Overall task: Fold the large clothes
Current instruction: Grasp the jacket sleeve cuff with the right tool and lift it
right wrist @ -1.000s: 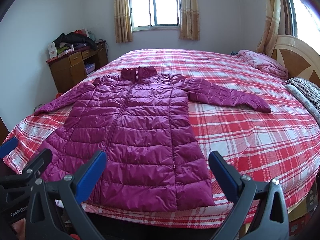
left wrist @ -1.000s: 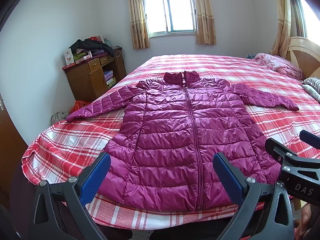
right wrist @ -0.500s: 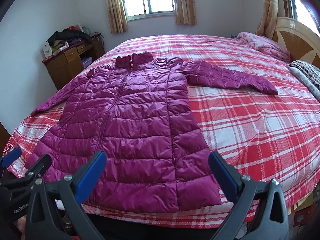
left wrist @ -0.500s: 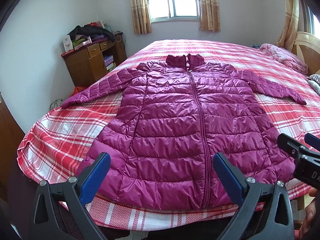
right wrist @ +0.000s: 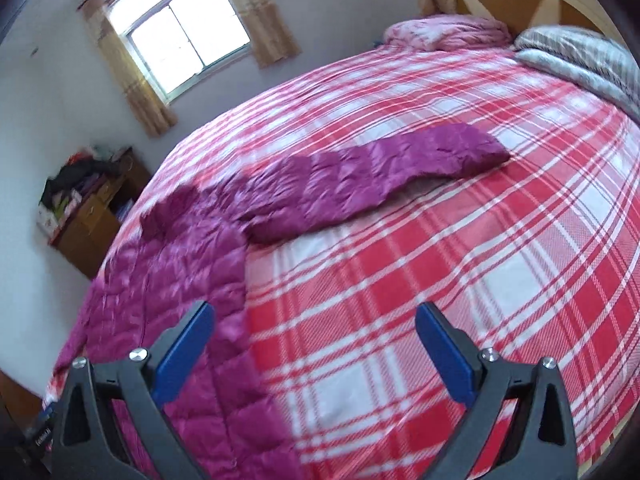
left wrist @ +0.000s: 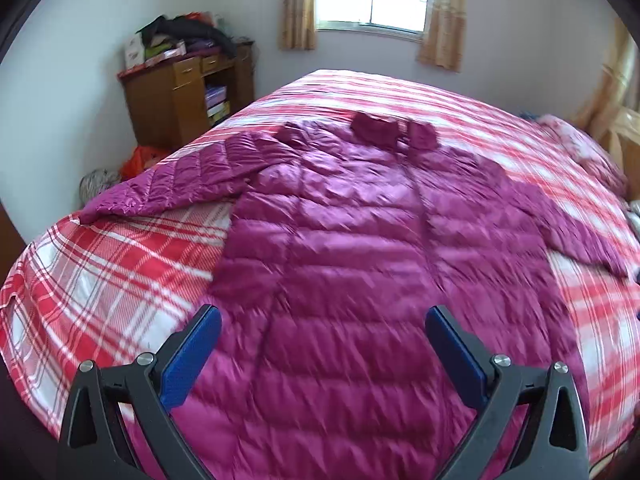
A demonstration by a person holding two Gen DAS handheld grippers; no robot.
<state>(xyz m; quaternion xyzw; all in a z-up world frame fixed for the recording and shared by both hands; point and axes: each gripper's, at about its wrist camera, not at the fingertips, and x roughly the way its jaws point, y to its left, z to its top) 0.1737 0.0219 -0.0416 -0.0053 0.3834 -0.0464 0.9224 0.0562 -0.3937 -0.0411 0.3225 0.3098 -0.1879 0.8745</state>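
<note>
The purple jacket [left wrist: 360, 272] is lying flat across the middle of the frame on the plaid bed [left wrist: 104, 276], one sleeve [right wrist: 372, 176] stretching toward the upper right. The left gripper [left wrist: 322, 354] and right gripper [right wrist: 314, 344] are both hanging released, holding nothing, at the bottom of their frames.

The jacket [left wrist: 360, 264] lies flat on the bed [left wrist: 100, 280] (cabinet [left wrist: 176, 100] beyond its left corner)

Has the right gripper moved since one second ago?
Yes. The right gripper has swung right, toward the headboard; the window now sits far left.
</note>
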